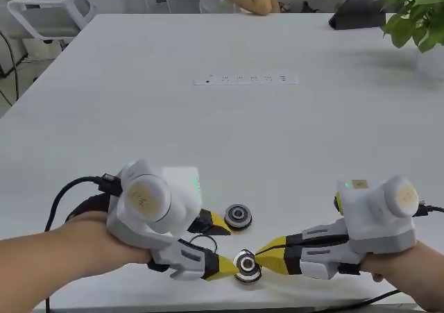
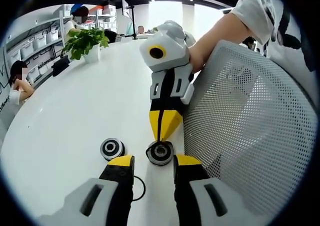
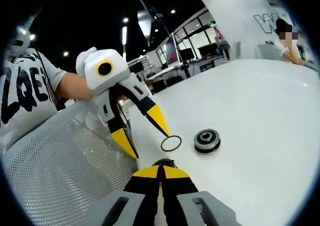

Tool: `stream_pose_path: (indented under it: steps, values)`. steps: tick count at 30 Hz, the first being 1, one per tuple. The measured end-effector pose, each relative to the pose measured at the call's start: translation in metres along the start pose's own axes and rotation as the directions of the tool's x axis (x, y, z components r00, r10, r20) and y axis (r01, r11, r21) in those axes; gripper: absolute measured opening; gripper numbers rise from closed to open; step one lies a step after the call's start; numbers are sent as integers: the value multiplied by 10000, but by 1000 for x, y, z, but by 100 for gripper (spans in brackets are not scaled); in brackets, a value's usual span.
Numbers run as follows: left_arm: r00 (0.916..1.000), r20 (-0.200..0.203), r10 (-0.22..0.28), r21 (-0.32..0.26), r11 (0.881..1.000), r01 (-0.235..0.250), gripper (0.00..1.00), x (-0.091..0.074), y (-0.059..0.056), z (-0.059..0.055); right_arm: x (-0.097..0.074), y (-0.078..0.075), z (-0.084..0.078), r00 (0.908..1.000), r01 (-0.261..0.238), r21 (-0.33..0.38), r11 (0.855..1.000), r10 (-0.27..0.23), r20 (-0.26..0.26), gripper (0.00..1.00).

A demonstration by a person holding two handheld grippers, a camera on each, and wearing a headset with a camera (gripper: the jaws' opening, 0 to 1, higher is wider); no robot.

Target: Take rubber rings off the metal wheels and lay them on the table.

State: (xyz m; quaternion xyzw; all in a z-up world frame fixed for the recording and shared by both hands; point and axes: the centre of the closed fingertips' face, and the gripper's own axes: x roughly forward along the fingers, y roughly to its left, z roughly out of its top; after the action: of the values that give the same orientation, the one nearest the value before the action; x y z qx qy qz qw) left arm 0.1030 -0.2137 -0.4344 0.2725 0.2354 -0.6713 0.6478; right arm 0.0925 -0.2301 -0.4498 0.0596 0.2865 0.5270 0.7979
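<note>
We hold our left gripper (image 1: 223, 244) with its jaws spread wide, yellow tips either side of the near metal wheel (image 1: 246, 264). Our right gripper (image 1: 262, 252) is pinched closed, its tips touching that wheel. Both forearms lie low, the grippers pointing at each other. Near that wheel, a thin black rubber ring (image 3: 171, 143) and a second round wheel (image 1: 238, 216) lie on the smooth white table (image 1: 243, 132).

Metal, rubber and plastic on a smooth, matt white table (image 1: 229, 119).
I see the near wheel (image 1: 247, 265) and far wheel (image 1: 238, 215) in shiny metal with dark rims; the ring (image 3: 171, 143) is thin matt black rubber; left gripper (image 1: 223, 243) and right gripper (image 1: 263, 250) wear smooth white plastic shells.
</note>
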Motion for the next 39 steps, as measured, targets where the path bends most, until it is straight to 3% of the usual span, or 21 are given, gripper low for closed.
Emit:
stream_pose_path:
  steps: [39]
  values:
    - [9966,-571,-599,323,9976,618,11,30,-13,-6,1,-3,-4,10000,45,70,10000,-45,-21,0]
